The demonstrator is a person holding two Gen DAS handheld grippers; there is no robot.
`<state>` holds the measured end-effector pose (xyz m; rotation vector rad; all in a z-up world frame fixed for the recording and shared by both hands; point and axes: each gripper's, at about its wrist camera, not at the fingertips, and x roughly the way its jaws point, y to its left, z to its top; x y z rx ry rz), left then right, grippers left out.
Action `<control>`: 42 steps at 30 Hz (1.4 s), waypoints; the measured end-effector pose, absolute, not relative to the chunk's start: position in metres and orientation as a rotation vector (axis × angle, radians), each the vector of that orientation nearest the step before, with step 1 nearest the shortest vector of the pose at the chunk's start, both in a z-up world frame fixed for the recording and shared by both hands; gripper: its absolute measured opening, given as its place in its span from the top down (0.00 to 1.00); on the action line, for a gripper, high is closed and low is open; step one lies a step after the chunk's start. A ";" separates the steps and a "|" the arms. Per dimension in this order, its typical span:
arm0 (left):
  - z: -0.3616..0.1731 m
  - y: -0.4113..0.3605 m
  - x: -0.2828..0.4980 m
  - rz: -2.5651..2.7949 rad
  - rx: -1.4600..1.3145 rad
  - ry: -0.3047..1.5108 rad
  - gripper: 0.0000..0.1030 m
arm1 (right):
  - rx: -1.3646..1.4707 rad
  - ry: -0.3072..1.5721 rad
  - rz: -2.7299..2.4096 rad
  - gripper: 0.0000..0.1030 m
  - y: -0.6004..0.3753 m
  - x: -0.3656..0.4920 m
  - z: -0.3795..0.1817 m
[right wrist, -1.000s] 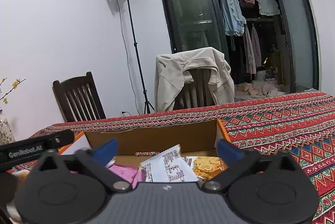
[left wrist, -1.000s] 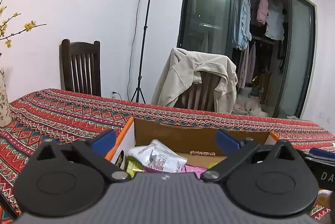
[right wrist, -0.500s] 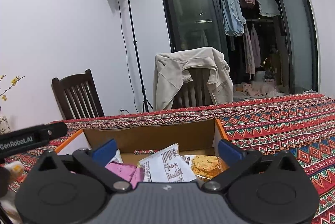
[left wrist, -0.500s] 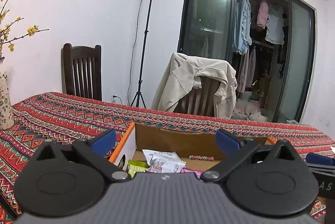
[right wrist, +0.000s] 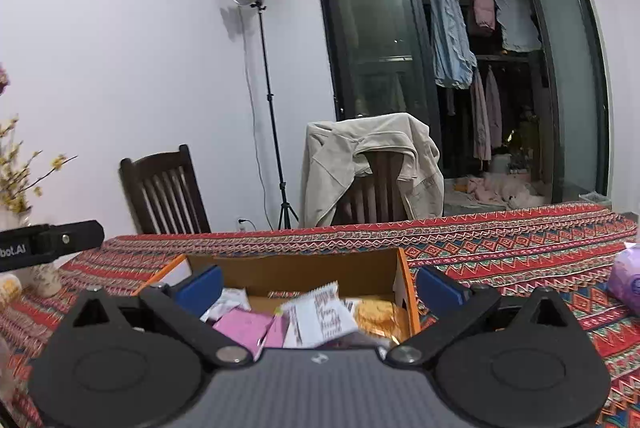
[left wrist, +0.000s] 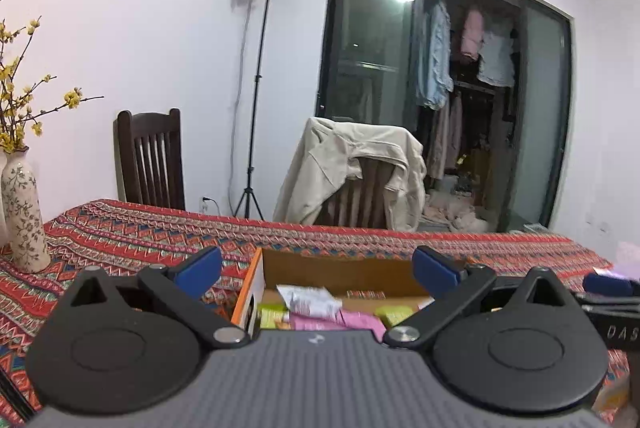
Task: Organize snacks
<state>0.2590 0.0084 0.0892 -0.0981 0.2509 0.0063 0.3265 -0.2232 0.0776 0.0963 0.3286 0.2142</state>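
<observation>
An open cardboard box (left wrist: 340,270) with orange edges sits on the patterned tablecloth and also shows in the right wrist view (right wrist: 288,270). It holds several snack packets: a white printed one (right wrist: 324,316), pink ones (right wrist: 244,326), a golden one (right wrist: 376,312) and green ones (left wrist: 394,313). My left gripper (left wrist: 318,268) is open and empty, above the box's near side. My right gripper (right wrist: 318,286) is open and empty, over the box.
A vase (left wrist: 24,220) with yellow flowers stands at the table's left. A purple packet (right wrist: 626,278) lies at the right. Two chairs (left wrist: 150,160), one draped with a beige jacket (left wrist: 352,172), stand behind the table, next to a light stand (left wrist: 256,84).
Both grippers have risen and tilted up, so the box sits lower and smaller in both views. Both stay open and empty.
</observation>
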 end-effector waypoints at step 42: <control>0.005 0.023 0.111 -0.005 -0.035 0.389 0.00 | 0.059 0.495 0.267 0.00 -0.218 0.173 0.012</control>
